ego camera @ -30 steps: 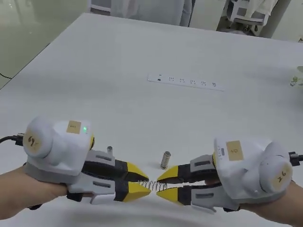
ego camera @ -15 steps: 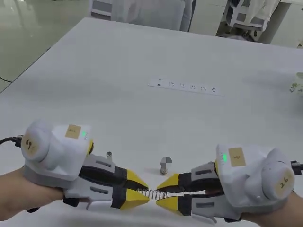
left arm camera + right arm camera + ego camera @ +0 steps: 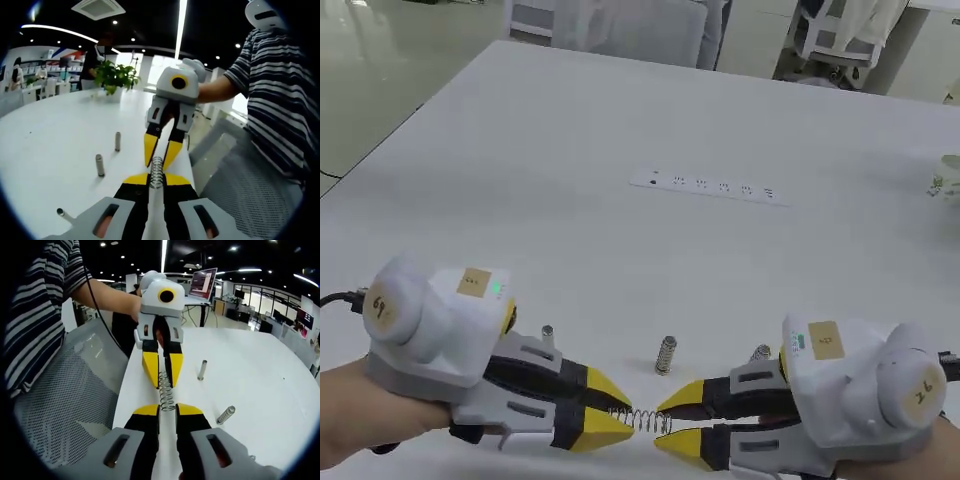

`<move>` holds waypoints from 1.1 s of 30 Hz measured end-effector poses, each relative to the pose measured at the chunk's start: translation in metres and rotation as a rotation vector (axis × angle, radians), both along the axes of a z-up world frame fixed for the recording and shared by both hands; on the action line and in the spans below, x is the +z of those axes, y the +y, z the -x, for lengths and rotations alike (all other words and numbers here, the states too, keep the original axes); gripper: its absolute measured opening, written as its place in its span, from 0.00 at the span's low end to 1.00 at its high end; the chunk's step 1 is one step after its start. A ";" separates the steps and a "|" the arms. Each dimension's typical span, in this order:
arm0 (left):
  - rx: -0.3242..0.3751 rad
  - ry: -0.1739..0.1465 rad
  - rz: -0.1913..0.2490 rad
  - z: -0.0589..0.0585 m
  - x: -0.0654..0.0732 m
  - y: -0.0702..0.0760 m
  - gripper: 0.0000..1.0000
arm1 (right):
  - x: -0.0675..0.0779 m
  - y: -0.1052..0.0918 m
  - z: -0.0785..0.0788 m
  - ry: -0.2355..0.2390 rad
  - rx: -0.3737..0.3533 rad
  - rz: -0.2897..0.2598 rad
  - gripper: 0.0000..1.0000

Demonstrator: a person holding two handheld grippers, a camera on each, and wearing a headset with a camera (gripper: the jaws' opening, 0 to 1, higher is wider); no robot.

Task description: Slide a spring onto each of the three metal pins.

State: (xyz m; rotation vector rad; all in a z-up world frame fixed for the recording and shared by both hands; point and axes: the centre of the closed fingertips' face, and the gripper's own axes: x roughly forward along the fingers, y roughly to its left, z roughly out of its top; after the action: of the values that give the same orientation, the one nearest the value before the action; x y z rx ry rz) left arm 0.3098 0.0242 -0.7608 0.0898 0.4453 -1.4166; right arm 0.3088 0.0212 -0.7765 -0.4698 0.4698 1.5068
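Observation:
A thin spring (image 3: pixel 642 418) hangs level just above the white table (image 3: pixel 620 240), between my two grippers. My left gripper (image 3: pixel 625 412) is shut on its left end and my right gripper (image 3: pixel 662 425) on its right end. In the left gripper view the spring (image 3: pixel 156 170) runs from my own jaws to the facing right gripper (image 3: pixel 159 160). A pin wearing a spring (image 3: pixel 666 355) stands just beyond the tips. A bare pin (image 3: pixel 548 332) stands left of it, and a third pin (image 3: pixel 760 353) peeks from behind the right gripper.
A white power strip (image 3: pixel 710 187) lies across the middle of the table. Chairs stand past the far edge. A person in a striped shirt (image 3: pixel 270 100) holds the grippers, and a mesh chair seat (image 3: pixel 60 405) is beside the table's near edge.
Both grippers, still holding the spring's ends, have drifted slightly toward the near edge, away from the pins. The third pin now shows behind the right gripper.

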 end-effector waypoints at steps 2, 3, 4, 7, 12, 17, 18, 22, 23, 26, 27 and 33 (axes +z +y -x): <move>0.000 -0.001 -0.002 0.000 0.000 0.000 0.02 | -0.001 0.000 0.001 -0.006 0.010 0.009 0.08; 0.000 0.000 -0.004 0.000 0.000 0.001 0.02 | 0.000 0.000 0.001 0.000 0.008 0.004 0.08; -0.001 0.001 -0.004 0.000 0.000 0.001 0.02 | 0.000 0.000 0.002 0.013 0.004 0.002 0.08; 0.005 0.006 -0.001 0.000 0.000 0.002 0.02 | 0.004 0.001 0.001 0.011 0.002 -0.005 0.07; 0.023 -0.001 0.004 -0.004 0.001 0.004 0.02 | 0.015 0.003 -0.003 -0.024 -0.003 -0.013 0.07; 0.025 -0.014 -0.005 -0.004 -0.001 0.005 0.02 | 0.026 0.006 -0.003 -0.029 -0.006 -0.042 0.08; 0.025 -0.014 -0.008 -0.003 -0.002 0.005 0.02 | 0.027 0.008 -0.002 -0.033 -0.002 -0.043 0.08; 0.017 -0.027 -0.030 -0.002 -0.007 0.004 0.02 | 0.029 0.011 -0.002 -0.033 -0.004 -0.060 0.08; 0.015 -0.031 -0.035 -0.002 -0.008 0.003 0.02 | 0.031 0.013 -0.001 -0.033 -0.005 -0.067 0.08; 0.017 -0.037 -0.042 -0.002 -0.009 0.003 0.02 | 0.038 0.018 -0.002 -0.033 -0.016 -0.093 0.08; 0.017 -0.041 -0.038 -0.002 -0.008 0.002 0.02 | 0.042 0.021 -0.003 -0.035 -0.021 -0.113 0.08; 0.028 -0.064 -0.038 -0.005 -0.006 -0.001 0.02 | 0.047 0.028 -0.004 -0.094 -0.007 -0.116 0.08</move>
State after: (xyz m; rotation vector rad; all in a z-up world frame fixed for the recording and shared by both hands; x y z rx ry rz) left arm 0.3145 0.0234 -0.7667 0.1586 0.4186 -1.3742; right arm 0.3131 0.0488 -0.7293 -0.4457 0.3088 1.4895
